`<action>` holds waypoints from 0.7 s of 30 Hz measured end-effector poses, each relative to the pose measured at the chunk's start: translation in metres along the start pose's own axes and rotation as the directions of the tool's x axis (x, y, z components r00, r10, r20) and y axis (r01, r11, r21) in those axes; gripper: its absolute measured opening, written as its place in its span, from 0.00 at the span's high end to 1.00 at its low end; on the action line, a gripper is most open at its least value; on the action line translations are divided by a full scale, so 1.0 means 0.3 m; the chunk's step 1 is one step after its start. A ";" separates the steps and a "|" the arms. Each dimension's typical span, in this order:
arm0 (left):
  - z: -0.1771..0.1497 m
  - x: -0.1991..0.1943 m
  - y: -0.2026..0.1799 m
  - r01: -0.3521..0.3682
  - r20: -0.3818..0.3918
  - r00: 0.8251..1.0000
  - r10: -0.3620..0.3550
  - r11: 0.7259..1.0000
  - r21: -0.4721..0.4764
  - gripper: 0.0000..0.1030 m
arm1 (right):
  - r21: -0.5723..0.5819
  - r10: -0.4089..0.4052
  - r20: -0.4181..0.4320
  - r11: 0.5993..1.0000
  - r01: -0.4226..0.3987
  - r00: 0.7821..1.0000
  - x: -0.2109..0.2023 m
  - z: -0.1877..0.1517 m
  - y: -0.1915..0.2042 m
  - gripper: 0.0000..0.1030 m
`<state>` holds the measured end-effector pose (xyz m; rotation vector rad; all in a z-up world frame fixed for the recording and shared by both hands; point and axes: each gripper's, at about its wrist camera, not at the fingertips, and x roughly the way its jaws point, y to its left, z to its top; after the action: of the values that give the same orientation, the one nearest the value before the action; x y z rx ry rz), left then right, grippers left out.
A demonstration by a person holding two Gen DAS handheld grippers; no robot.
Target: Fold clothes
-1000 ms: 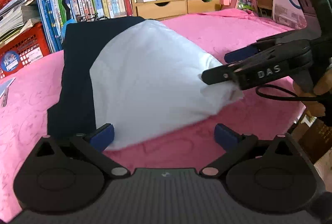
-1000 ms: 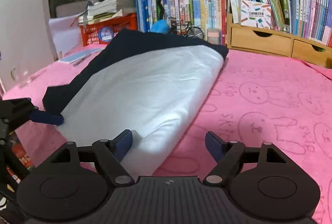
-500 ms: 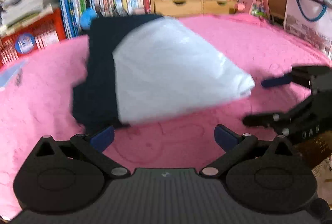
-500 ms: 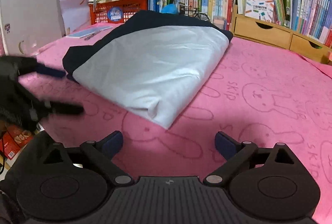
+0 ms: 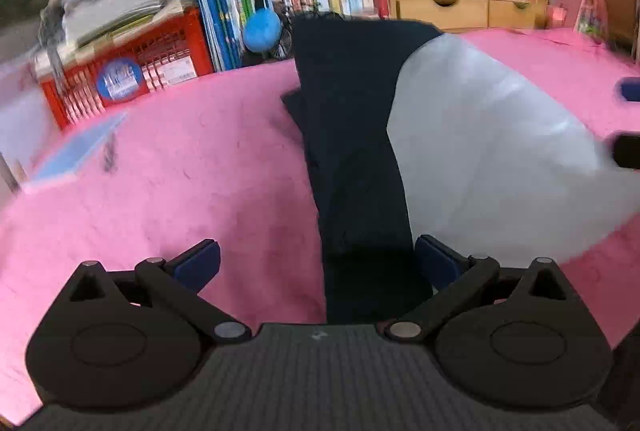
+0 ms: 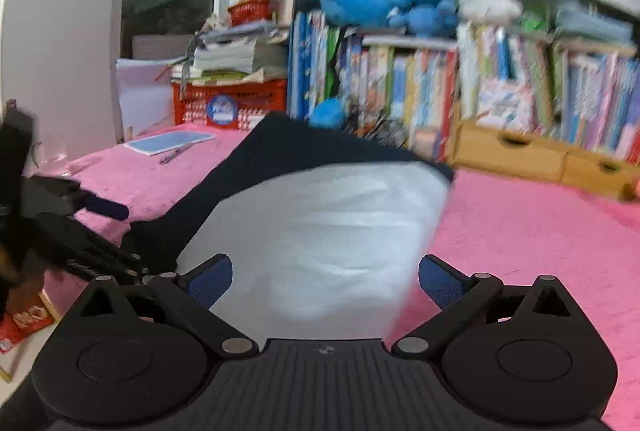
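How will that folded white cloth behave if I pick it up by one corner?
The white cloth looks thin and soft, so it would probably droop and unfold. It seems light. It overlaps the dark garment, which may drag along. The fuzzy pink cover likely resists sliding.

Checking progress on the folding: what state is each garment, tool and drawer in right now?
white garment: folded, lying partly over the dark one
dark garment: flat on the pink cover, partly covered
left tool: open, holding nothing
right tool: opening, gripping nothing
wooden drawers: closed
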<state>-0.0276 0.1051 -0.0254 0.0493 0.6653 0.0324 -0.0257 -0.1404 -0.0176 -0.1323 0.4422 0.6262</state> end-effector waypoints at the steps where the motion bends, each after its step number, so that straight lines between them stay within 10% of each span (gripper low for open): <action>1: -0.005 -0.001 0.021 0.022 -0.012 1.000 -0.022 0.999 -0.025 0.00 | 0.005 0.003 -0.018 1.000 -0.003 1.000 0.025 -0.001 0.005 0.04; 9: 0.134 -0.142 0.126 -0.055 0.094 0.994 0.052 0.998 0.024 0.00 | -0.090 0.096 0.090 0.992 -0.087 0.991 0.142 0.107 0.103 0.01; 15: 0.381 -0.073 0.091 0.226 0.249 0.943 -0.223 0.974 0.019 0.00 | -0.075 0.073 -0.171 0.993 -0.087 0.983 0.356 0.091 0.132 0.00; 19: 0.479 0.148 -0.014 0.344 0.151 0.928 -0.340 0.939 -0.001 0.00 | -0.067 0.084 -0.181 0.993 -0.098 0.980 0.359 0.089 0.125 0.00; 21: 0.483 0.258 -0.054 0.306 0.079 0.949 -0.306 0.952 0.010 0.00 | -0.068 0.085 -0.181 0.993 -0.098 0.980 0.353 0.089 0.131 0.00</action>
<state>0.1231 0.0874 0.0400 -0.0555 0.5867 -0.2669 0.0370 -0.0452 -0.0394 -0.2428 0.5997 0.7252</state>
